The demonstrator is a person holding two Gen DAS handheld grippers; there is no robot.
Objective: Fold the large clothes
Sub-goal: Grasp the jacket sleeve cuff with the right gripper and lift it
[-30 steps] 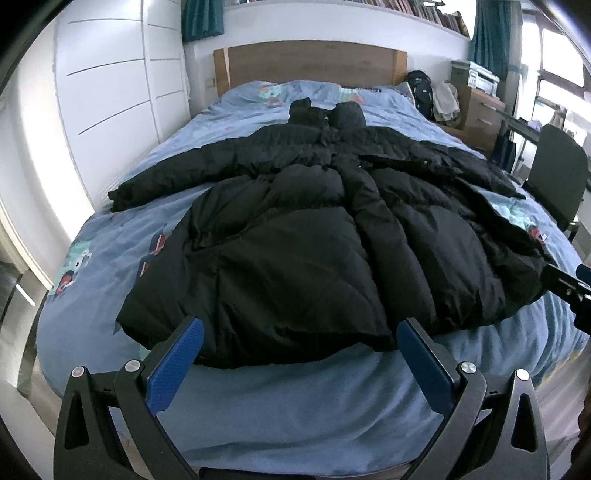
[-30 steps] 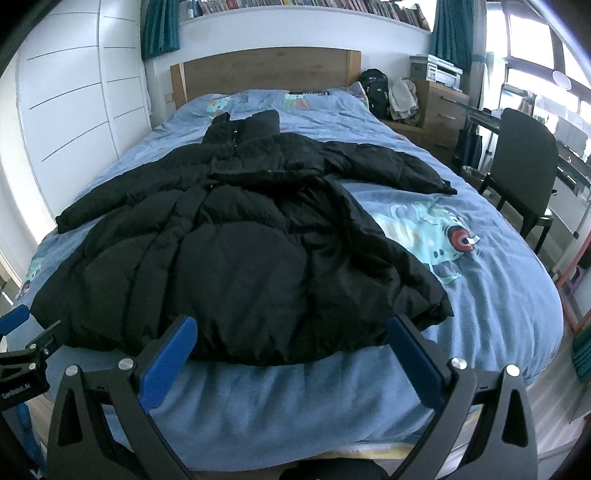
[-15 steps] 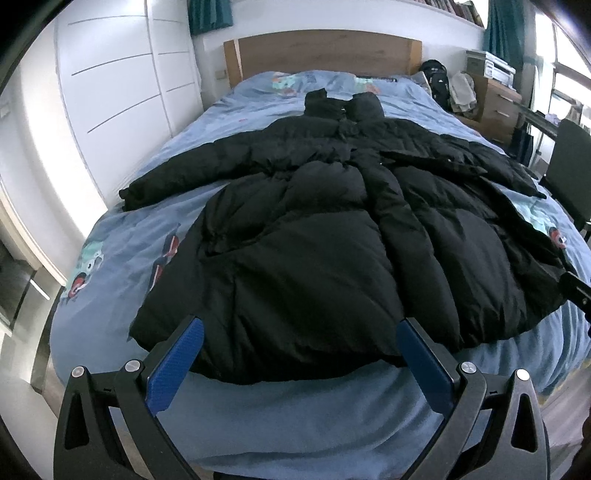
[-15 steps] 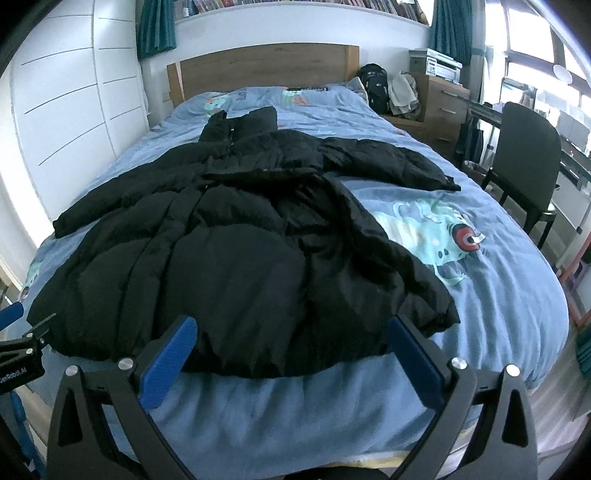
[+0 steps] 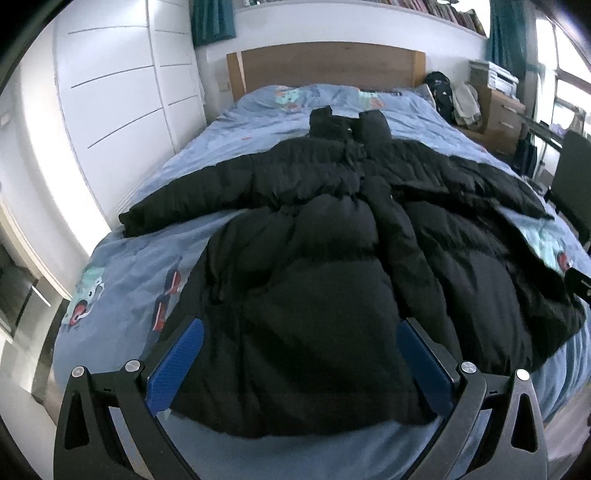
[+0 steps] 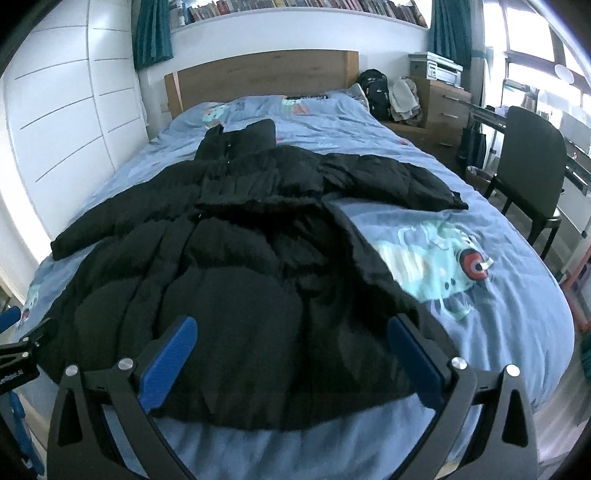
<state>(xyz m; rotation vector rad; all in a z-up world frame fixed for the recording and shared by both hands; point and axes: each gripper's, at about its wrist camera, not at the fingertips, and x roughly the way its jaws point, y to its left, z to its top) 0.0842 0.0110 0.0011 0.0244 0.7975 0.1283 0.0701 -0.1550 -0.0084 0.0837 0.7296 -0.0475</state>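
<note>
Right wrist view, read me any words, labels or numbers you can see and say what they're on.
Left hand-held gripper body, white lettering at the frame's left edge: cut off and too blurred to read.
Book spines on the shelf: too small to read.
Nothing else legible.

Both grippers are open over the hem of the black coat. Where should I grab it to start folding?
Probably the coat hem corners nearest you: left gripper on the left corner, right gripper on the right, coming from the foot of the bed. The hem lies flat there, with the sleeves spread farther away.
</note>
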